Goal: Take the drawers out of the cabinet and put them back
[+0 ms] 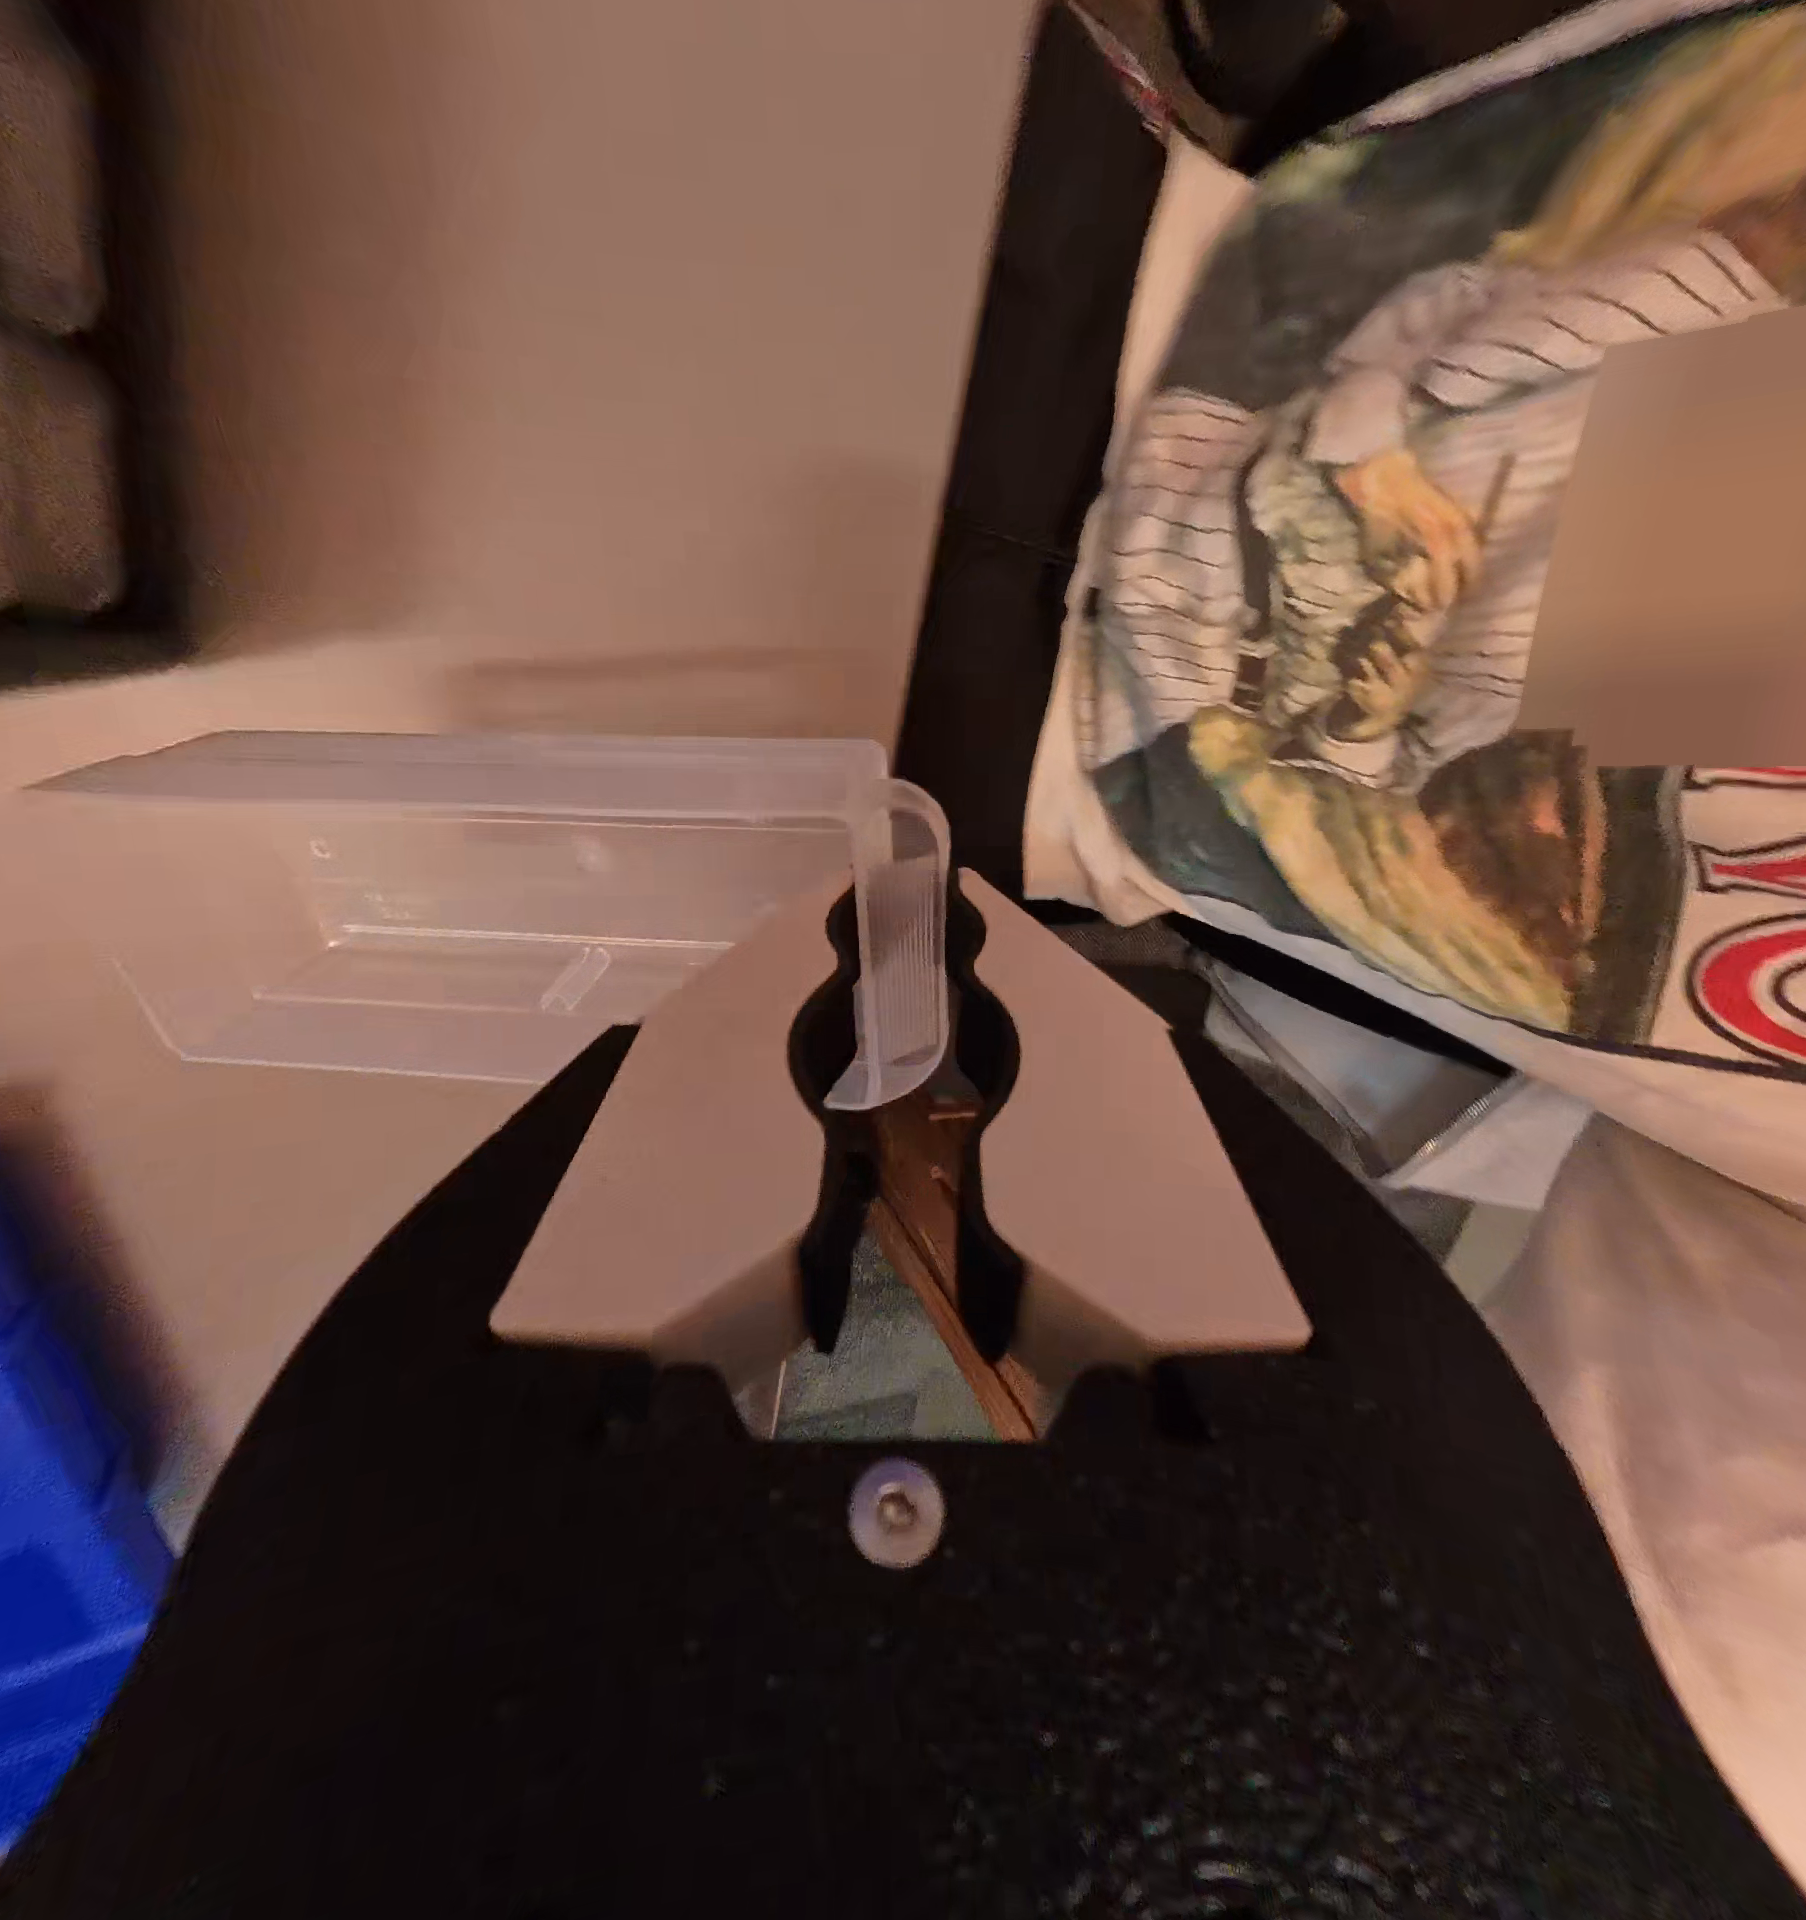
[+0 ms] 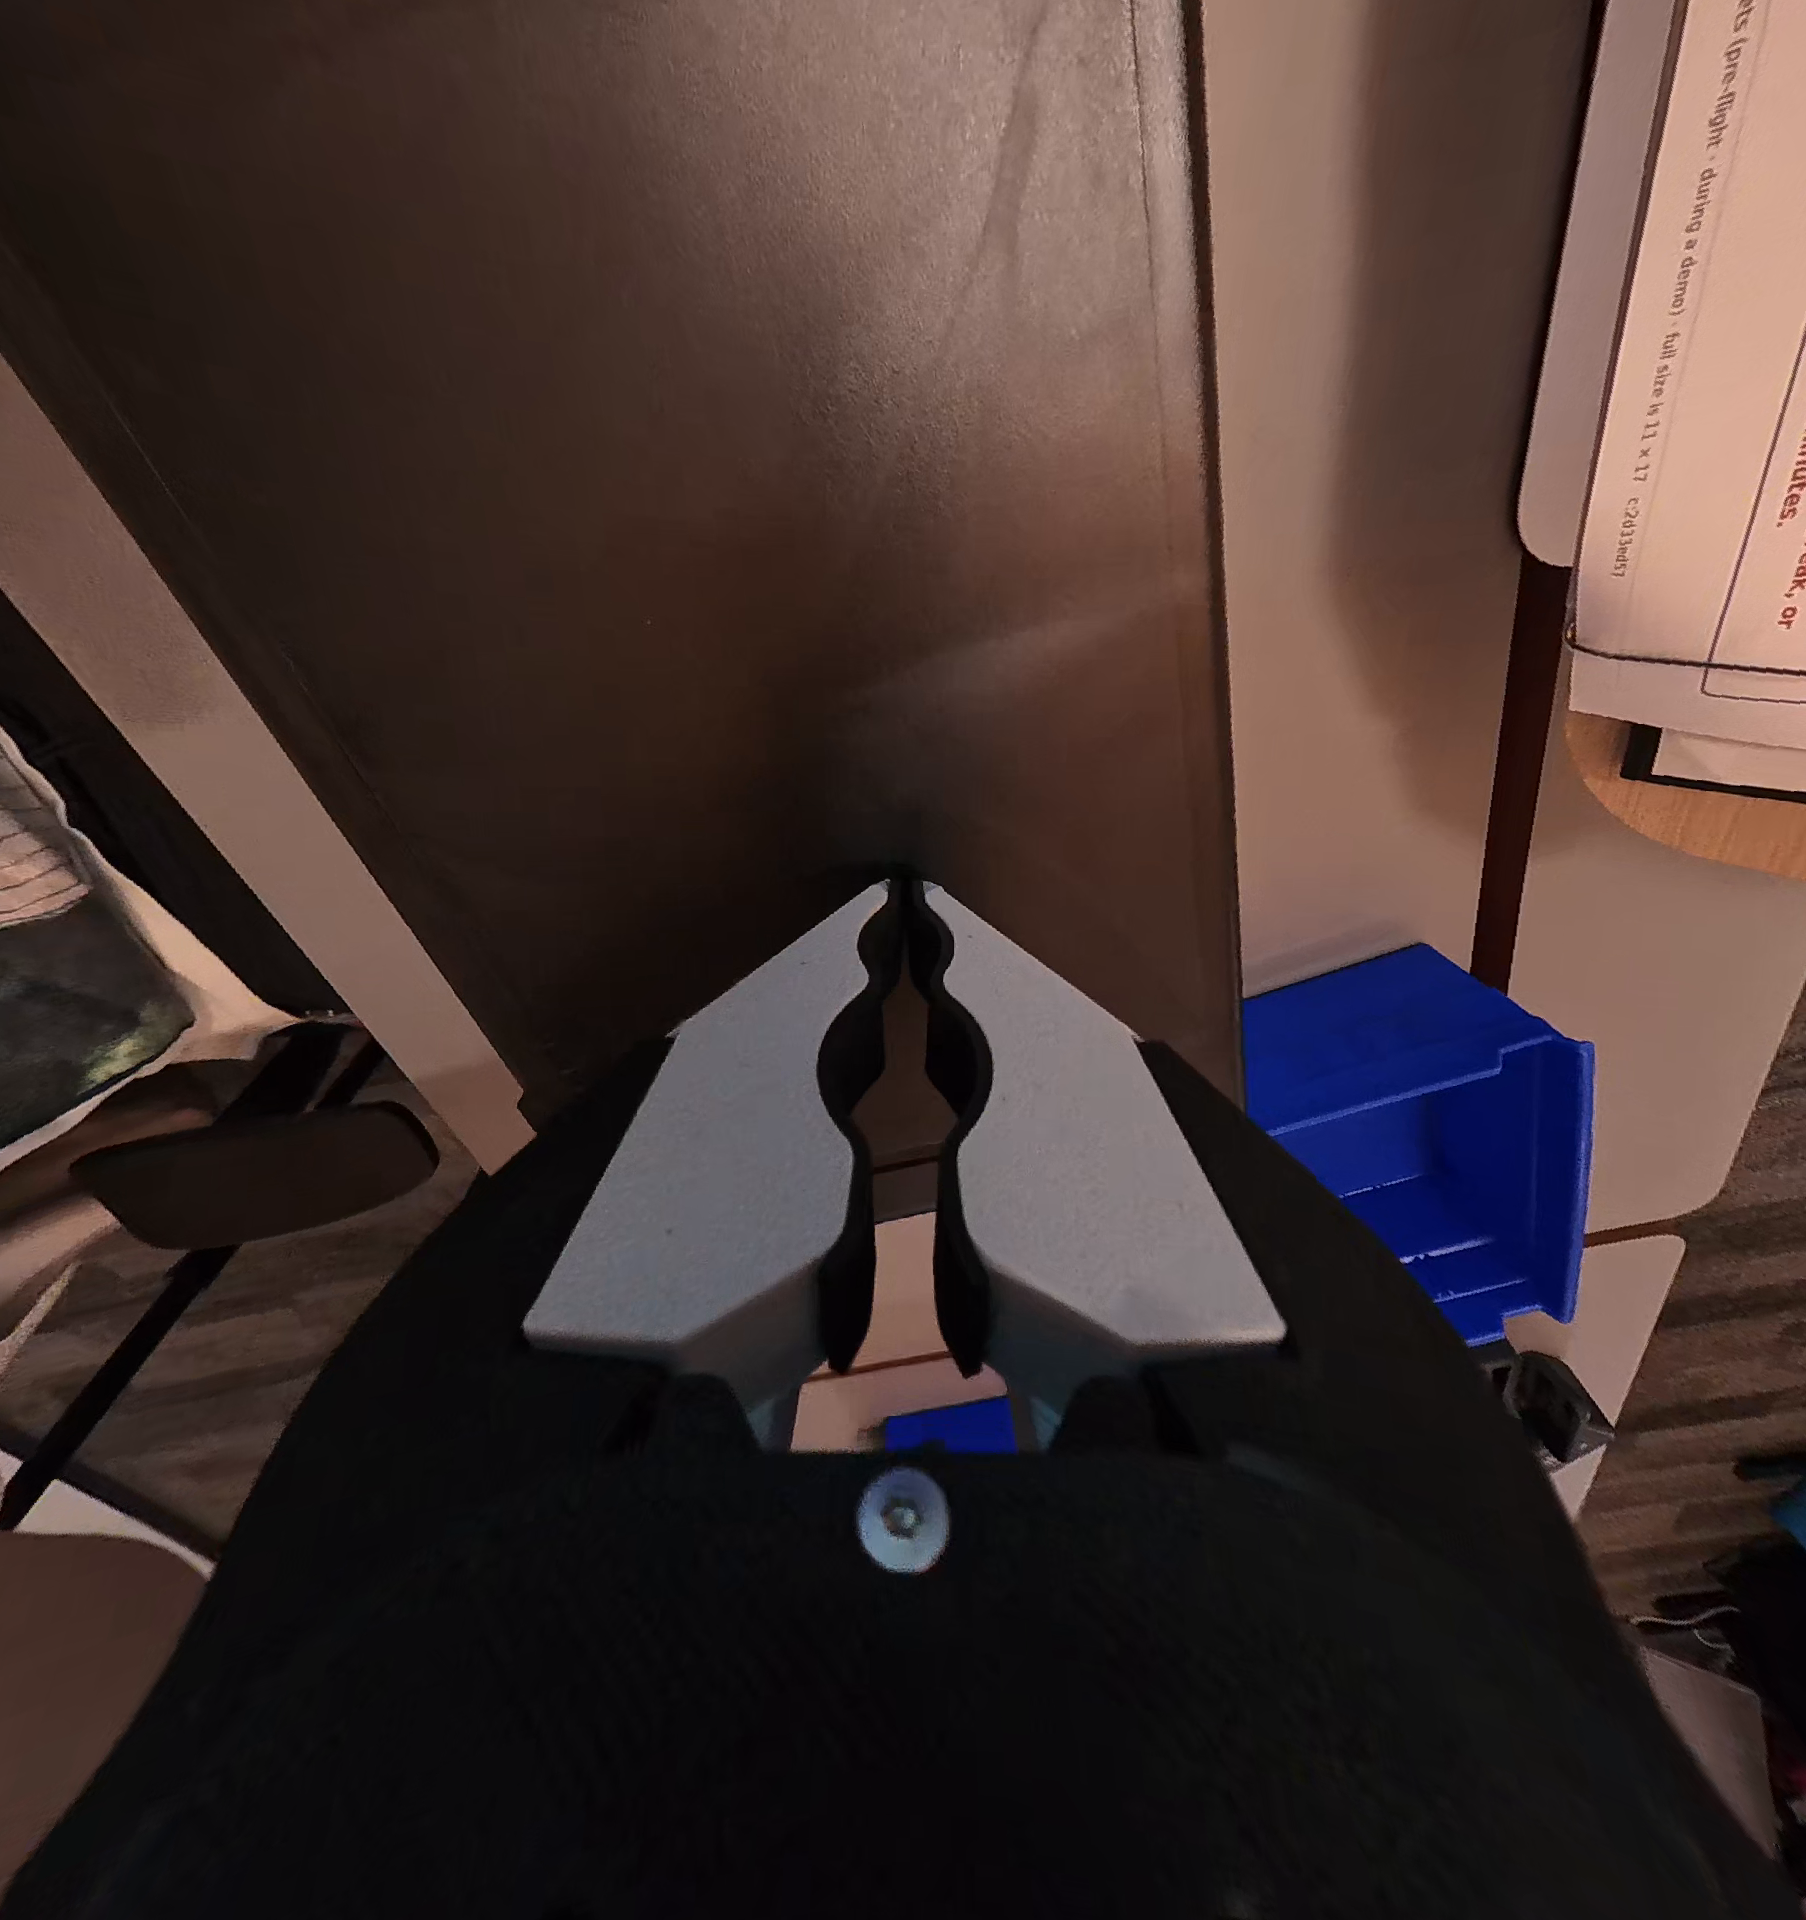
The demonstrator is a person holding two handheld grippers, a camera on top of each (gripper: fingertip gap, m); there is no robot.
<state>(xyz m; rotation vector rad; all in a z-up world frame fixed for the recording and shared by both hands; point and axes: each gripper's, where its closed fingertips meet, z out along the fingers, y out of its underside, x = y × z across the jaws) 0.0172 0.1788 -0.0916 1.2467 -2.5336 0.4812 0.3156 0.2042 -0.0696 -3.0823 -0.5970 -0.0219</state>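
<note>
A clear plastic drawer (image 1: 442, 894) is out in the open in the left wrist view, stretching left from my left gripper (image 1: 904, 904) over a pale surface. The left gripper is shut on the drawer's ribbed clear handle tab (image 1: 899, 966), which stands between the jaws. In the right wrist view my right gripper (image 2: 904, 894) is shut with nothing between the jaws. Its tips touch a dark brown panel (image 2: 670, 468), which looks like the cabinet's side. The cabinet's drawer slots are hidden.
A person in a printed white shirt (image 1: 1398, 540) is close on the right of the left gripper. A blue bin (image 2: 1429, 1132) sits right of the dark panel, and it also shows blurred at lower left (image 1: 26, 1507). A printed sheet (image 2: 1730, 364) hangs at upper right. A black armrest (image 2: 255, 1174) is at left.
</note>
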